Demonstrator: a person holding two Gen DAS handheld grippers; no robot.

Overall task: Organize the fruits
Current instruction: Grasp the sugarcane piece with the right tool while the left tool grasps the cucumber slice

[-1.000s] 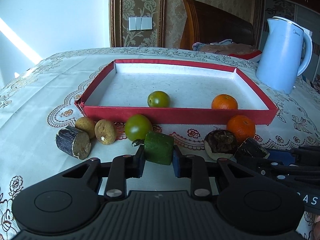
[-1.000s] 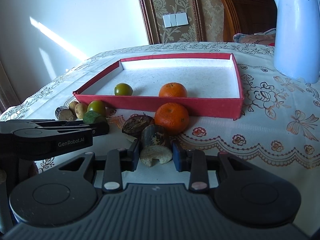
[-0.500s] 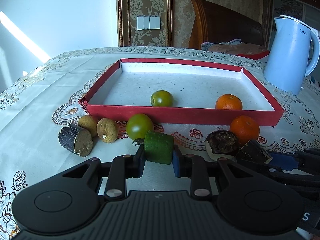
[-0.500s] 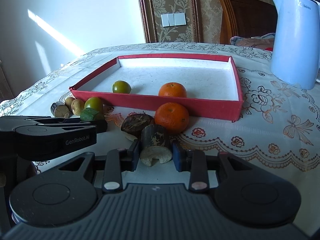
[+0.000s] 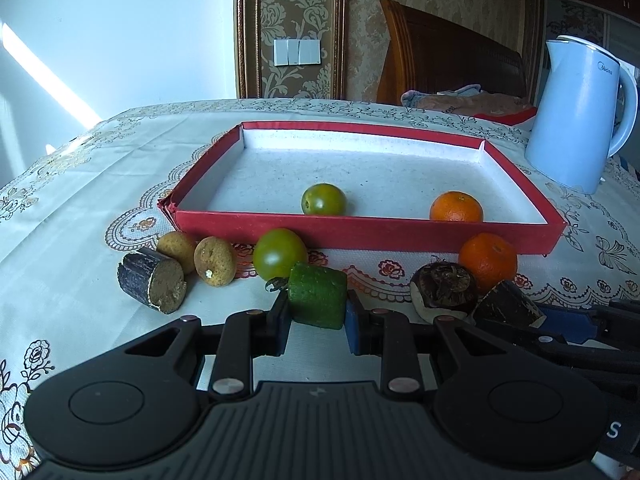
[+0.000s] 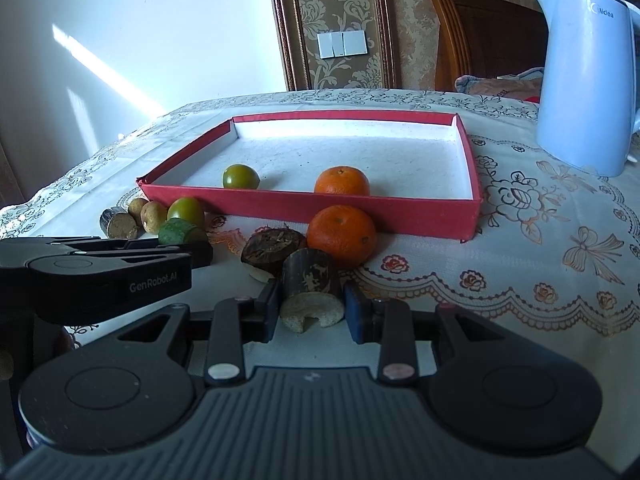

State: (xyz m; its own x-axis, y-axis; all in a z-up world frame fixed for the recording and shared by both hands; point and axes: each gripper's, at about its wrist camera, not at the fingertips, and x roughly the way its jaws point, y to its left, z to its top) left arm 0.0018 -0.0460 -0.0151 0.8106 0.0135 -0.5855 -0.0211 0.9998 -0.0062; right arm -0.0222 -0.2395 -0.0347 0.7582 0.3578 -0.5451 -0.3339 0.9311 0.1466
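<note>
My left gripper (image 5: 316, 316) is shut on a green cylinder piece (image 5: 317, 295), held just above the tablecloth in front of the red tray (image 5: 360, 234). My right gripper (image 6: 311, 312) is shut on a dark sugarcane piece (image 6: 310, 282) with a pale cut end. The tray holds a green tomato (image 5: 324, 199) and an orange (image 5: 456, 207). In front of the tray lie another green tomato (image 5: 280, 257), an orange (image 5: 487, 261), a dark water chestnut (image 5: 443, 290), two tan longans (image 5: 214, 261) and a sugarcane piece (image 5: 152, 286).
A pale blue kettle (image 5: 580, 116) stands at the back right of the tray. A wooden chair (image 5: 448, 64) is behind the table. The patterned tablecloth (image 6: 540, 240) stretches to the right of the tray.
Both grippers have risen and tilted a little with their pieces still held; the tray and fruits sit lower in both views. Nothing on the table has moved.
</note>
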